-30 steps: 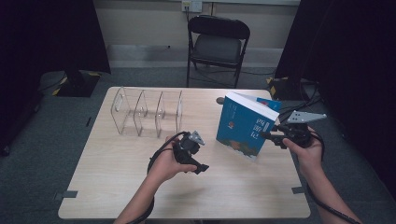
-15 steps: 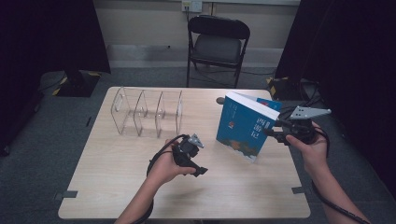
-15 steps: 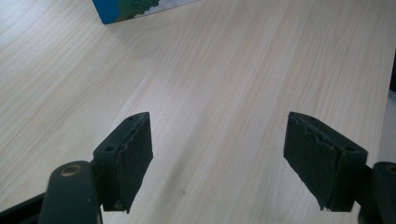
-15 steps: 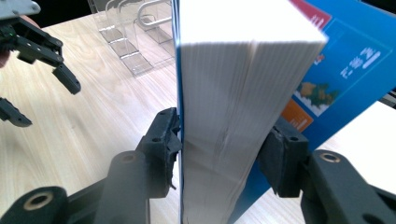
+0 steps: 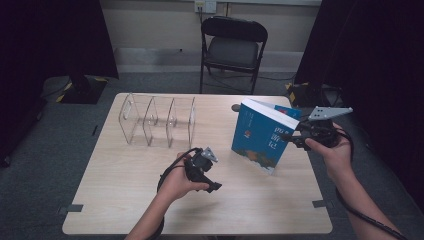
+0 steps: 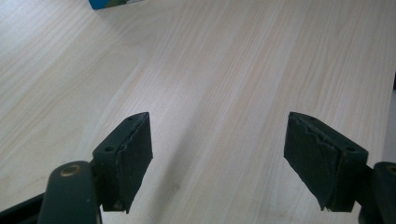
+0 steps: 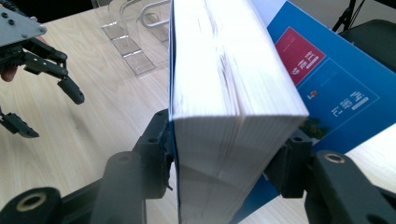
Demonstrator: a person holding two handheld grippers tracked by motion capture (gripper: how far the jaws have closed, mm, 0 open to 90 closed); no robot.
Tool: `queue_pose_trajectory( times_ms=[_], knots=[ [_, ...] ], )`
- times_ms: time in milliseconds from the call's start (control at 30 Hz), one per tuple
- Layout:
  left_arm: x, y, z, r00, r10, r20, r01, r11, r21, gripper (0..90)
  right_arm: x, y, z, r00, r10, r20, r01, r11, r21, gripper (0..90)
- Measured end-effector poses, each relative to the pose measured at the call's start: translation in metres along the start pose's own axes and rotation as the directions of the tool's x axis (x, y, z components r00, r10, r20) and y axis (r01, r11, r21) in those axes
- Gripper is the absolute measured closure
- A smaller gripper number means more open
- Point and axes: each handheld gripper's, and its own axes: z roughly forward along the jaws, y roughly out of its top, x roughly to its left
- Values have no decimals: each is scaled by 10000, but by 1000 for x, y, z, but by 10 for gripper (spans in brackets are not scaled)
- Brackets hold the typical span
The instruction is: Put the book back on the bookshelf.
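My left gripper (image 5: 209,175) sits low over the near middle of the table (image 5: 125,200), jaws spread wide, nothing between them; the left gripper view shows bare wood between the two pads (image 6: 133,158). My right gripper (image 5: 295,140) is at the right edge, holding the thick blue book (image 5: 260,135) by its page side. In the right gripper view both pads sit against the covers of the book (image 7: 224,93); the jaws have just been opening a bit, yet the book is still pinched between them and stands tilted on its lower corner. A second blue book (image 5: 289,111) lies just behind it. Farther left stands the clear divider rack (image 5: 157,120), slots empty, well apart from the book. Behind the table, a black folding chair (image 5: 232,47).
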Motion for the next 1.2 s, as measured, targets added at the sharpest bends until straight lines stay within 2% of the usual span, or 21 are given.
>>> queue_pose_trajectory(
  times_ms=[167, 200, 267, 433, 533, 700, 900, 1033, 1200],
  knots=[
    [1, -3, 3, 10000, -54, -17, 54, 10000, 25, 235, -1, 6, 1, 9999, -140, -1, 140, 9995, 290, 478],
    [2, -4, 3, 10000, 57, 18, -57, 9999, 108, 235, -1, 7, 1, 9998, -178, -14, 178, 9992, 364, 477],
    [2, -4, 4, 10000, -50, 34, 50, 10000, 47, 235, -1, 9, 1, 9997, -236, -16, 236, 9985, 488, 477],
    [3, -6, 7, 10000, -21, 93, 20, 9999, 150, 235, -3, 15, 3, 9997, -167, -168, 178, 9975, 684, 461],
    [1, -7, 9, 9998, -158, 115, 157, 9999, 71, 235, -2, 18, 4, 9997, -151, -213, 168, 9966, 813, 462],
    [1, -8, 10, 9998, -148, 115, 146, 9998, 153, 235, -4, 25, 7, 9992, 5, -402, 49, 9908, 1350, 459],
    [1, -11, 11, 9999, -80, 129, 77, 9997, 226, 236, -5, 35, 8, 9991, -72, -429, 161, 9774, 2106, 454],
    [1, -12, 11, 9998, -142, 150, 140, 9998, 169, 236, -8, 41, 11, 9975, -88, -708, 259, 9692, 2451, 467],
    [0, -13, 10, 9998, -175, 118, 174, 9998, 121, 236, -7, 51, 16, 9949, -501, -877, 757, 9448, 3187, 484]
  ],
)
